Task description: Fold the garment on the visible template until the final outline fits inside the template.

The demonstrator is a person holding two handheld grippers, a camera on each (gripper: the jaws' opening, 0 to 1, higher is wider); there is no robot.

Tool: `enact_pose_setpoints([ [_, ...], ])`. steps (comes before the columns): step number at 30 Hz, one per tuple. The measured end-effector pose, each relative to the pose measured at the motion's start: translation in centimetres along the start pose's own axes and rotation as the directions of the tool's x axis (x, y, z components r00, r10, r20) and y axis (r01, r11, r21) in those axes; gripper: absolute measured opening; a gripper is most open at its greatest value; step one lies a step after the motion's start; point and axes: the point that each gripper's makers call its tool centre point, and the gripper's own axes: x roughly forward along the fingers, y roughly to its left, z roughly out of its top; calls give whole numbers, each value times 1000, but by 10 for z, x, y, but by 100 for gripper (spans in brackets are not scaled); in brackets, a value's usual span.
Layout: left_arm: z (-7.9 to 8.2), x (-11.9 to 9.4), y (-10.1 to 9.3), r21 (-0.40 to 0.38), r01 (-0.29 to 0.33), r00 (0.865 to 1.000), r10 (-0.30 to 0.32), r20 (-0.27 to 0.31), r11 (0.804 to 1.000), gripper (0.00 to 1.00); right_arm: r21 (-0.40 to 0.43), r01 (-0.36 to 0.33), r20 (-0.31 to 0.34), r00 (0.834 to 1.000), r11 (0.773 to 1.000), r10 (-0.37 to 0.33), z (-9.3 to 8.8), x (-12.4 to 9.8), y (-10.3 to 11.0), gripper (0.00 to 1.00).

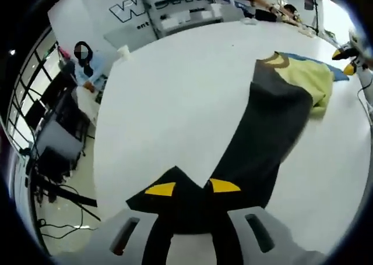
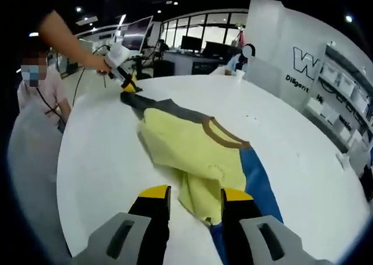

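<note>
Presently, a garment (image 2: 198, 154) of yellow and dark grey cloth is seen spread across a white round bench (image 2: 291, 160), with a blue sheet (image 2: 256, 180), judged to be the template, lying under its yellow end.

In the left gripper view, the left tool (image 1: 192, 187) is seen with its yellow-tipped jaws close together at the dark end (image 1: 186, 204) of the garment; cloth appears pinched between them, and that end looks raised off the bench. Ahead of this tool the dark cloth (image 1: 274, 131) runs away to the yellow part (image 1: 309, 78). The same tool (image 2: 129, 85) is noted at the far end of the garment in the right gripper view, held by a person's hand (image 2: 102, 61).

The right tool (image 2: 197, 193) is seen with its jaws set either side of the bunched yellow hem (image 2: 201, 204). Whether the hem is actually clamped cannot be told; a gap remains between the tips.

Risks are judged as follows. Should the dark end be pulled while the yellow end is not secured, the whole garment may be dragged off the template. A shallow pinch may slip mid-fold, leaving a skewed crease. The template may be caught together with the hem and displaced.
</note>
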Motion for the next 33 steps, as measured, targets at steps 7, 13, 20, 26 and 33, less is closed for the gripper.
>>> enact_pose_setpoints([
  [7, 0, 3, -2, 13, -5, 1000, 5, -10, 1000, 18, 24, 17, 7, 1000, 1000, -18, -5, -15, 3, 29],
  [13, -1, 6, 3, 9, -19, 1000, 19, -22, 1000, 11, 34, 32, 17, 999, 999, -33, -3, -24, 3, 29],
  [20, -3, 6, 5, -26, -5, 999, 4, -41, 1000, 7, 49, 48, 24, 999, 998, -49, -3, -30, 2, 28],
  [26, -4, 0, 14, -48, -12, 1000, 11, -28, 999, 6, 57, 51, 29, 998, 997, -53, -3, -32, 4, 28],
  [33, 5, -25, 26, -50, -38, 998, 40, 45, 998, 6, 68, 50, 28, 998, 996, -52, -6, -32, 5, 27],
])
